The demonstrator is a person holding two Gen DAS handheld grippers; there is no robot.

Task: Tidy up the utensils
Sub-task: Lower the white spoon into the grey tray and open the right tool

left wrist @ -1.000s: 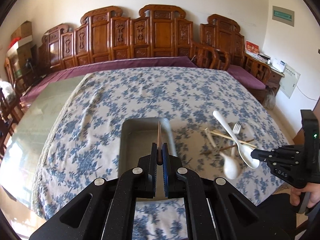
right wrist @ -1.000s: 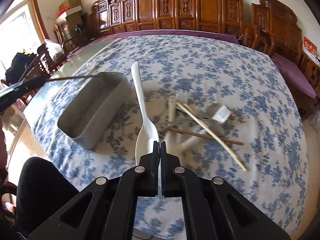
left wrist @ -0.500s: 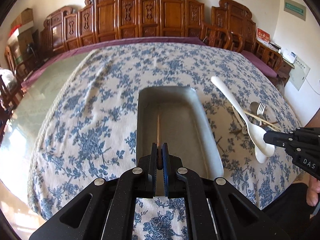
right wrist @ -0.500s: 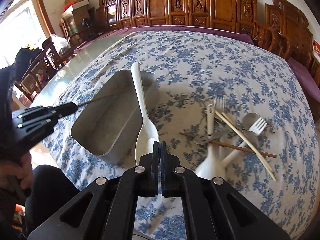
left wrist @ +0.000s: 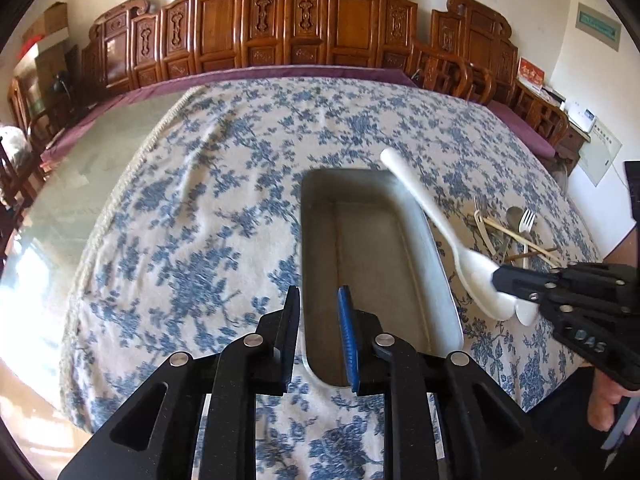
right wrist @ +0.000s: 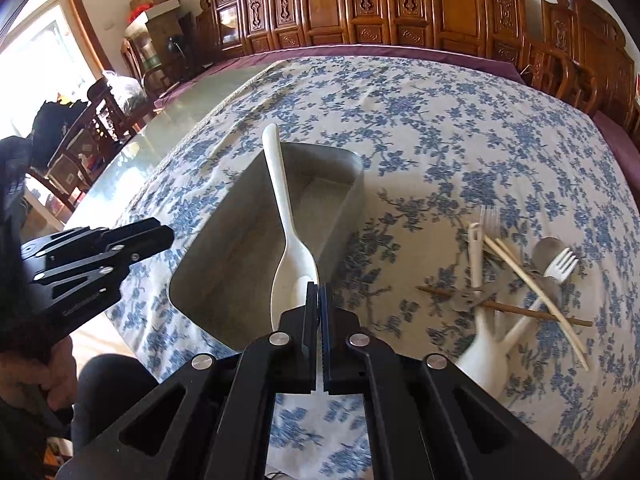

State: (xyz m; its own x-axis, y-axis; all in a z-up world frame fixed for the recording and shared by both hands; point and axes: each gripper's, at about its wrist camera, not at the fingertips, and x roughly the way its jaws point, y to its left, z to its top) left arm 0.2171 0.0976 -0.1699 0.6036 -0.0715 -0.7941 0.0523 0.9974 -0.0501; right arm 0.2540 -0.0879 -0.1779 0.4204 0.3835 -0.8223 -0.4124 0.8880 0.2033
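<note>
Two grippers work over the grey tray (left wrist: 436,280), our landmark on the tabletop (left wrist: 192,216). The right gripper (right wrist: 320,292) has its fingers closed on the bowl of a white spoon (right wrist: 282,216), whose long handle points away from us, slanting up over the tray along its length. The left gripper (left wrist: 319,304) hangs at the tray's near end, fingers opening with nothing between them. We think a thin brown chopstick (left wrist: 338,248) lies lengthwise on the tray floor, though it is faint. Right of the tray, remaining utensils (right wrist: 520,280) lie crossed in a pile.
</note>
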